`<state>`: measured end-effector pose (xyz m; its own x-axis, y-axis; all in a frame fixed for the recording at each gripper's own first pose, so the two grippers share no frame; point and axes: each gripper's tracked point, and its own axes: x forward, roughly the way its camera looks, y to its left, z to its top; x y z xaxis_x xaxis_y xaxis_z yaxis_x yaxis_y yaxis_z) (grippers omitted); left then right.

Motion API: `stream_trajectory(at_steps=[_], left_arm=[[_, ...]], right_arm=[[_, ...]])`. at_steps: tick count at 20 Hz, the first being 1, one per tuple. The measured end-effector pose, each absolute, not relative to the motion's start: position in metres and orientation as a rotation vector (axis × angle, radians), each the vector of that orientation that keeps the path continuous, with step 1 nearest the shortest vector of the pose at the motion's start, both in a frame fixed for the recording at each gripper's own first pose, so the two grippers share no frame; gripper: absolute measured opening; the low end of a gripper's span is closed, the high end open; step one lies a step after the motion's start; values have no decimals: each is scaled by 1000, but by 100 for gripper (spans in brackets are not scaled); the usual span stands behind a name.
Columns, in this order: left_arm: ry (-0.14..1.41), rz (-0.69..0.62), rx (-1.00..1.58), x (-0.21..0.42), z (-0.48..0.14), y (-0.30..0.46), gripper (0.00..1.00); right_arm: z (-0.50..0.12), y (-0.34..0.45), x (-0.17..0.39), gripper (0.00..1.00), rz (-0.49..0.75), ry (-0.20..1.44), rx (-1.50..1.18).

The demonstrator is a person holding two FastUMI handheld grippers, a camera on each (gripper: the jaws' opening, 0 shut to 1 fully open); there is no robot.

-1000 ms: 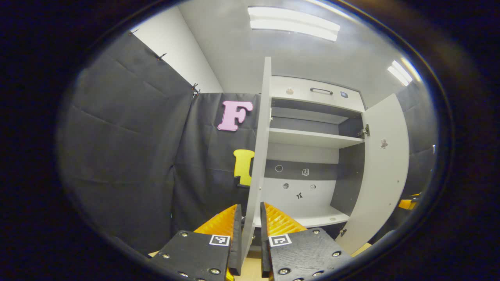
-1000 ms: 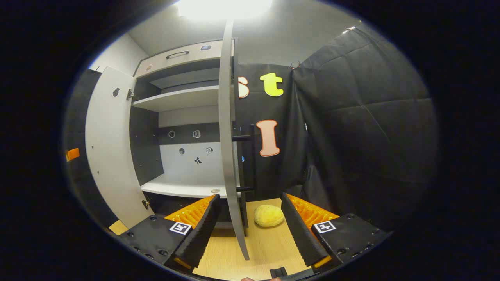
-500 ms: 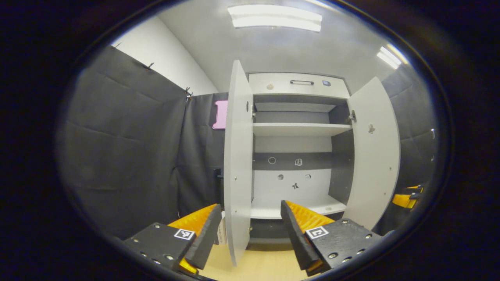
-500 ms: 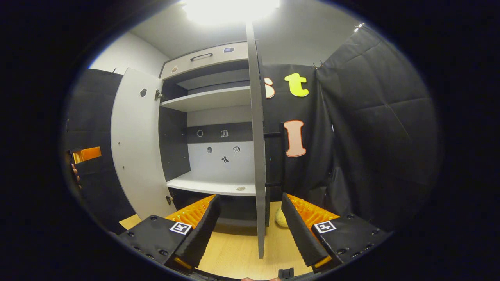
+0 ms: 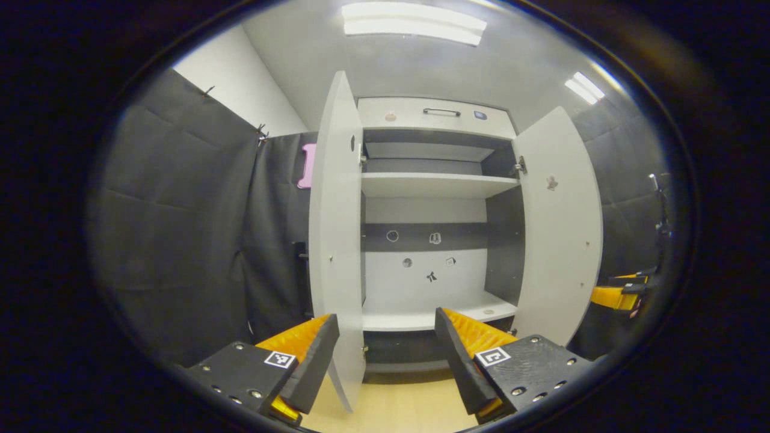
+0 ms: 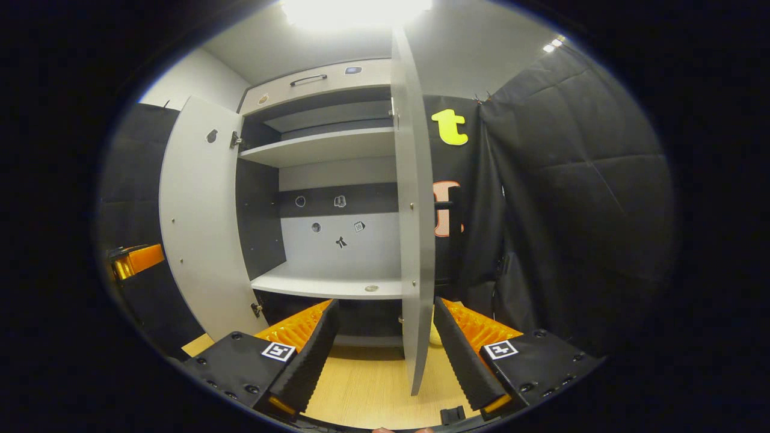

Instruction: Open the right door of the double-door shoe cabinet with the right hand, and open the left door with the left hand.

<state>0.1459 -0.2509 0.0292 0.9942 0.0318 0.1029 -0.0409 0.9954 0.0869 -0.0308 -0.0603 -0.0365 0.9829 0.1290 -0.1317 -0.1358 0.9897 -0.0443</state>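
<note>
- The shoe cabinet stands on the pale wooden table against the black cloth wall, both doors swung outward, shelves bare.
- In the left gripper view, the left door stands open, its free edge between the spread fingers of the left hand-held gripper; neither finger presses on it.
- The right door stands open too.
- In the right gripper view, the right hand-held gripper is likewise open, the right door's edge between its fingers, untouched.
- The other hand-held gripper shows at far left, beside the left door.
</note>
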Motion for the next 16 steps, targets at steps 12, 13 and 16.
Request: stream_trajectory(at_steps=[12,13,16], left_arm=[[-95,-86,35,155,-7,-205,92],[-85,-100,26,154,-14,-208,92],[-48,-146,8,151,-42,-220,92]], right_arm=[[-45,20,-53,94,72,143,-84],[-50,24,-55,98,66,157,-71],[-62,23,-63,94,51,175,-63]])
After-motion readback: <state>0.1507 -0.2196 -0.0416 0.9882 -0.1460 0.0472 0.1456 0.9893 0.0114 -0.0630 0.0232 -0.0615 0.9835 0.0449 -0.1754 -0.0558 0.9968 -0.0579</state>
